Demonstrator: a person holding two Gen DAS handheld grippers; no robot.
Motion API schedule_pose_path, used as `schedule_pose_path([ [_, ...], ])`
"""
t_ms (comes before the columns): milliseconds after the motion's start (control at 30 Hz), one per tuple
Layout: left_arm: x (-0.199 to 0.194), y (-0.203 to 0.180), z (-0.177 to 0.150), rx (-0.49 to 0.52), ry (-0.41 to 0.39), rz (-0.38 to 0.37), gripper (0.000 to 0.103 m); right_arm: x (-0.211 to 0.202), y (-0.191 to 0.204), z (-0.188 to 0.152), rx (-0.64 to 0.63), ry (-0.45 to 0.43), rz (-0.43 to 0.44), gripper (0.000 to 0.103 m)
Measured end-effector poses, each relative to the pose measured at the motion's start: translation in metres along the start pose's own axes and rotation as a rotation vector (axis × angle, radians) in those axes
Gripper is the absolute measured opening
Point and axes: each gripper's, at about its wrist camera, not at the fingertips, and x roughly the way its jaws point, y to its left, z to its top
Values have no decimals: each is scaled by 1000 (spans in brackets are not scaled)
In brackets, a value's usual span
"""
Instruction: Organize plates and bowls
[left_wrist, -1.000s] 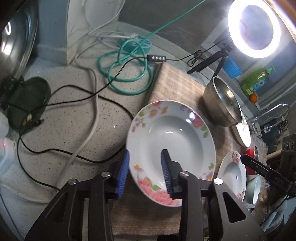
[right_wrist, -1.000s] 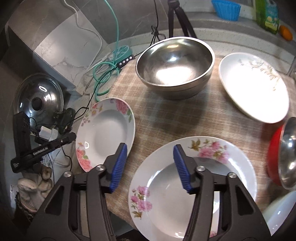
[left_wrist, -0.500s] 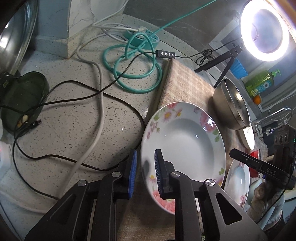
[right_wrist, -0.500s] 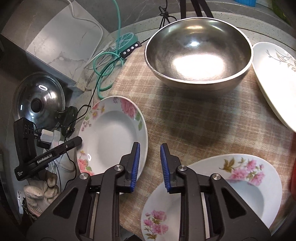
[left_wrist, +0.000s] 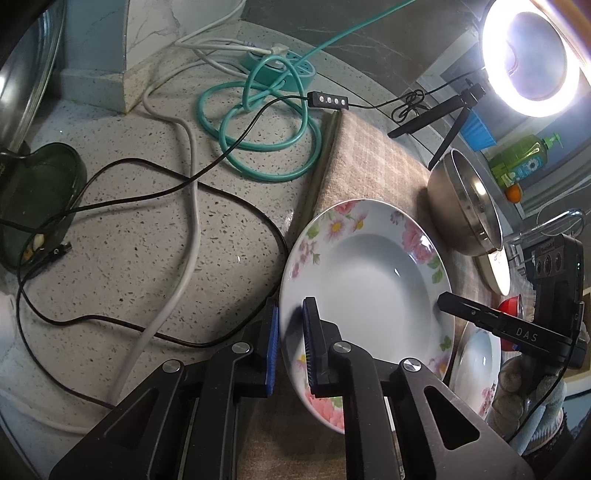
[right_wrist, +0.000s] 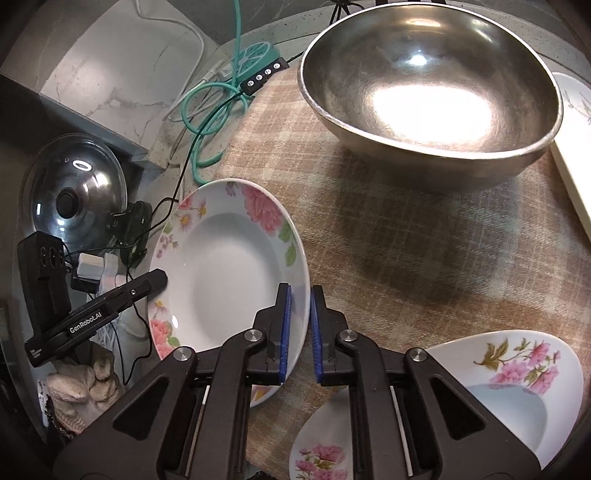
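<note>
A deep white plate with pink flowers (left_wrist: 373, 280) (right_wrist: 225, 273) lies at the left edge of the checked cloth (right_wrist: 406, 236). My left gripper (left_wrist: 290, 345) is closed on its left rim, one jaw outside and one inside. My right gripper (right_wrist: 299, 328) straddles its right rim with the jaws nearly shut; contact is not clear. A second flowered plate (right_wrist: 498, 391) (left_wrist: 478, 365) lies under my right gripper. A steel bowl (right_wrist: 428, 85) (left_wrist: 465, 206) sits at the back. A white plate (right_wrist: 576, 147) lies at the right.
Cables, a teal cord (left_wrist: 258, 122) and a power strip lie on the speckled counter (left_wrist: 129, 258) left of the cloth. A pot lid (right_wrist: 74, 192) stands at the left. A ring light (left_wrist: 532, 62), soap bottle (left_wrist: 521, 158) and red bowl (left_wrist: 508, 306) are at the right.
Both grippers moved from wide open to nearly closed and shifted onto opposite rims of the left flowered plate; the right one left the near plate and went left.
</note>
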Motion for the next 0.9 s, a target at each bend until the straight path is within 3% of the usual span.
schedule_pose_path([
  [467, -12, -15, -2, 15, -24, -12, 11, -27, -5, -7, 25, -29, 16, 10],
  [900, -18, -82, -14, 136, -36, -78, 11, -85, -47, -62, 142, -79, 3, 10],
])
